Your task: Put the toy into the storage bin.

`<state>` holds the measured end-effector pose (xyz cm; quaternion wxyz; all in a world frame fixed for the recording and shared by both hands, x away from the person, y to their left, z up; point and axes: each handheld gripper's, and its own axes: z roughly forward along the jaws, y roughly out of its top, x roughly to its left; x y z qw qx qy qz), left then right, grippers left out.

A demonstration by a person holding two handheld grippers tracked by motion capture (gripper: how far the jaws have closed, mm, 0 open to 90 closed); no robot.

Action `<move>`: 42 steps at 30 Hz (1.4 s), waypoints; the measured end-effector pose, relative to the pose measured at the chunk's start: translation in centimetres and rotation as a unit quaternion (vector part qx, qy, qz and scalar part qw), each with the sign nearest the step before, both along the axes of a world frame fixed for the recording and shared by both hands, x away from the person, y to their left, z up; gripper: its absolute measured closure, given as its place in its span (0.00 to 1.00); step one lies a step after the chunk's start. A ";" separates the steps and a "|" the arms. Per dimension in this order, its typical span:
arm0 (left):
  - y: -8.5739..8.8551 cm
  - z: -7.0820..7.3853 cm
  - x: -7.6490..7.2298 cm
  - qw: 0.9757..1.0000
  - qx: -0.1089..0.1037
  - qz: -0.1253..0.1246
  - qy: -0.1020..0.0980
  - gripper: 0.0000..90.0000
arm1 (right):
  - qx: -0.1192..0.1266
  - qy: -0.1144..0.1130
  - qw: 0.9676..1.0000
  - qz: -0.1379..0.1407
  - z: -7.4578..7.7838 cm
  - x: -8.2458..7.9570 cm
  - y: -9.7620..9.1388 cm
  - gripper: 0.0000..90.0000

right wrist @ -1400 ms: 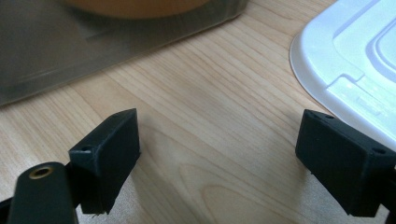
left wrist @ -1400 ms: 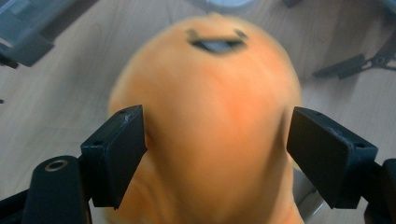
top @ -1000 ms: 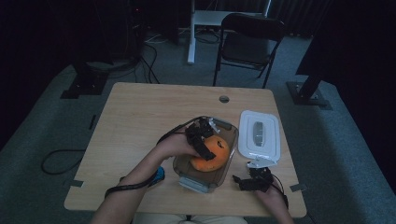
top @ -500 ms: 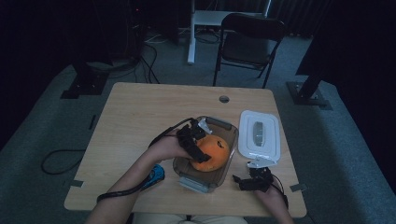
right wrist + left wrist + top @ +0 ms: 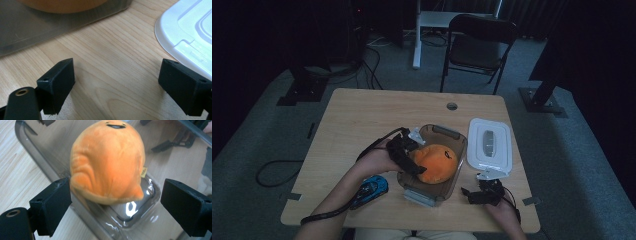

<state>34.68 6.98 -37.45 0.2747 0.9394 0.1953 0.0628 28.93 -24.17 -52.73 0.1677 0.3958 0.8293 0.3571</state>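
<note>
Dim room, pale wooden table (image 5: 357,125). On it stands a clear brownish container (image 5: 447,134), and an orange plush toy (image 5: 437,162) lies inside, toward its near end. At the toy's left side the left gripper (image 5: 409,160) has its jaws spread wide: in the left gripper view they flank the toy (image 5: 107,162) without pressing it, though whether the left jaw brushes it is hard to tell. The left hand (image 5: 377,160) reaches in from the near left, wrist angled right. The right gripper (image 5: 482,192) rests low at the near right, jaws wide over bare wood, beside a white lid (image 5: 489,142). A blue toy car (image 5: 371,189) sits under the left forearm.
</note>
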 end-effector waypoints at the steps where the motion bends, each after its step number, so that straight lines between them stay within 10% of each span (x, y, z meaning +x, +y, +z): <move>1: 0.3 0.1 -0.1 1.000 -0.003 0.004 -0.003 0.11 | 0.000 0.000 1.000 0.000 0.0 0.0 0.0 0.15; 42: 11.4 -3.1 -3.4 0.995 -0.009 0.098 0.005 0.12 | 0.000 0.001 1.000 -0.003 0.0 0.0 0.0 0.14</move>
